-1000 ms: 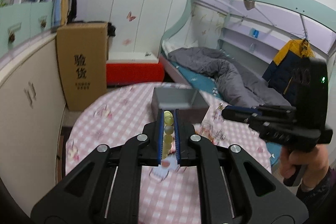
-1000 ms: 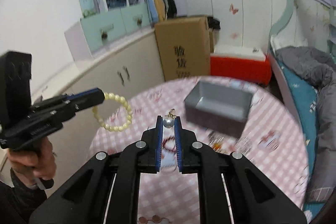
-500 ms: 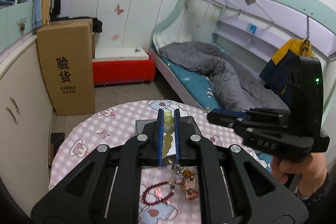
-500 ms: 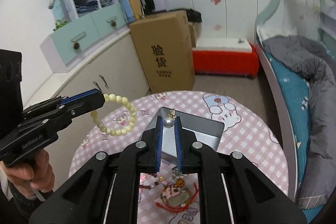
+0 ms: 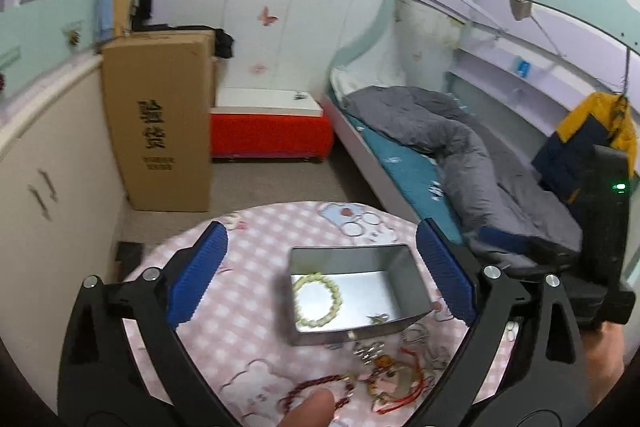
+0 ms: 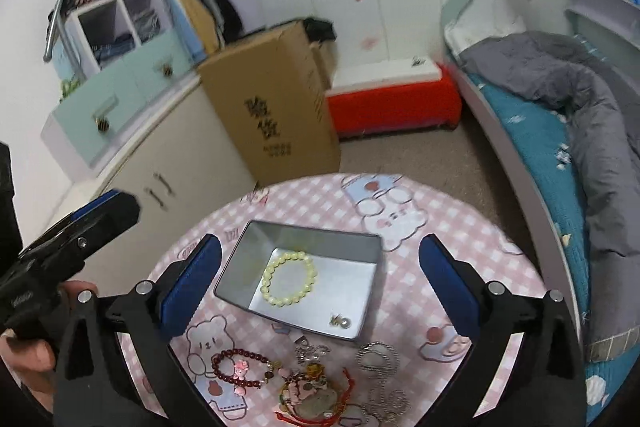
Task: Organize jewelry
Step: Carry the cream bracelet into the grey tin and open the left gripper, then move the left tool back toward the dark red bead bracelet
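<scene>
both the pale bead bracelet [image 6: 289, 279] and pearl earring [image 6: 341, 321] had dropped into the metal tin [image 6: 308, 325]; left gripper [image 5: 320, 277] and right gripper [image 6: 318, 285] were opening, nothing between their jaws

Above you, the open grey metal box [image 6: 362, 247] is clear from the top; only a pale bead bracelet [image 6: 289, 279] lies inside. Tangled chains and red cords [image 6: 320, 383] crowd the near pink checked tabletop [image 6: 452, 227]; the far side is bare.

Matt grey metal tin [image 6: 362, 247] on checked cloth [image 6: 440, 227]; glossy pale bead bracelet [image 6: 289, 279] inside.
</scene>
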Demonstrator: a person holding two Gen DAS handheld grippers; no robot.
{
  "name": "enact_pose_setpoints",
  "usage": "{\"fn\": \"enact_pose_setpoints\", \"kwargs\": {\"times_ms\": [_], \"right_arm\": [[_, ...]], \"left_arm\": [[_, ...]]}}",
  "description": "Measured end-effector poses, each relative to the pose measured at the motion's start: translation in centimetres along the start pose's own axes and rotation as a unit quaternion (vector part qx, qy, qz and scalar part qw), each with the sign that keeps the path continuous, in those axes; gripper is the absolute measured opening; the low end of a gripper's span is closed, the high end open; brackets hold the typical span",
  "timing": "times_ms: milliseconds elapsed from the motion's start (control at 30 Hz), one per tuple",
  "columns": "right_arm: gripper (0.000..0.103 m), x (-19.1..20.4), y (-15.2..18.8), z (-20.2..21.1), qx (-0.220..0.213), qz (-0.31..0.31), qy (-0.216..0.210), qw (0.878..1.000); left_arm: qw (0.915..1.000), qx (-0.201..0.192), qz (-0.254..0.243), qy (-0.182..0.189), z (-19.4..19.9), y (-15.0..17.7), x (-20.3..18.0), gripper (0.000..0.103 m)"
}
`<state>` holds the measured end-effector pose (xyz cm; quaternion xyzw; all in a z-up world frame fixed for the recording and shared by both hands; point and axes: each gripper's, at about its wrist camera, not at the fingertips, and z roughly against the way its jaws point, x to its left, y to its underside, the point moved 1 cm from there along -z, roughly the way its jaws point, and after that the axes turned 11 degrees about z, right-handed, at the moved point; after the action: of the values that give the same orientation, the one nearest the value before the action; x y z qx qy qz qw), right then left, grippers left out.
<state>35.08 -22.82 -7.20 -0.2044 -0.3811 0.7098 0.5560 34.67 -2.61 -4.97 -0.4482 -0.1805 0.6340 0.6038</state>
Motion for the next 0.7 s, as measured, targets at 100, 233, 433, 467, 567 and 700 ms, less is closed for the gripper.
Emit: {"fn": "enact_pose_setpoints", "kwargs": {"times_ms": [100, 233, 433, 467, 567, 700], "right_arm": [[0.095, -0.7, 0.4, 2.2, -0.021, -0.018, 0.017, 0.999], [0.095, -0.6, 0.7, 5.0, -0.042, -0.024, 0.033, 0.998], [0.095, 0.7, 1.2, 10.0, -0.076, -0.009, 0.049, 0.996], [0.095, 1.0, 1.3, 10.9, -0.082, -0.006, 0.053, 0.995], [0.095, 2.2, 2.0, 13.7, -0.105, 0.007, 0.062, 0.992], [0.095, 3.5, 3.6, 16.6, -0.121, 0.025, 0.075, 0.990]], "left_arm": [[0.9992, -0.034, -0.005, -0.020, 2.7, 0.3, 0.2, 0.094], [0.9965, -0.069, -0.020, -0.044, 6.6, 0.8, 0.0, 0.095], [0.9920, -0.106, -0.043, -0.053, 11.8, 1.8, -1.3, 0.095], [0.9915, -0.110, -0.046, -0.051, 12.7, 2.2, -1.5, 0.095], [0.9896, -0.125, -0.053, -0.047, 14.9, 3.1, -2.1, 0.095], [0.9880, -0.138, -0.053, -0.045, 17.2, 4.5, -2.1, 0.095]]}}
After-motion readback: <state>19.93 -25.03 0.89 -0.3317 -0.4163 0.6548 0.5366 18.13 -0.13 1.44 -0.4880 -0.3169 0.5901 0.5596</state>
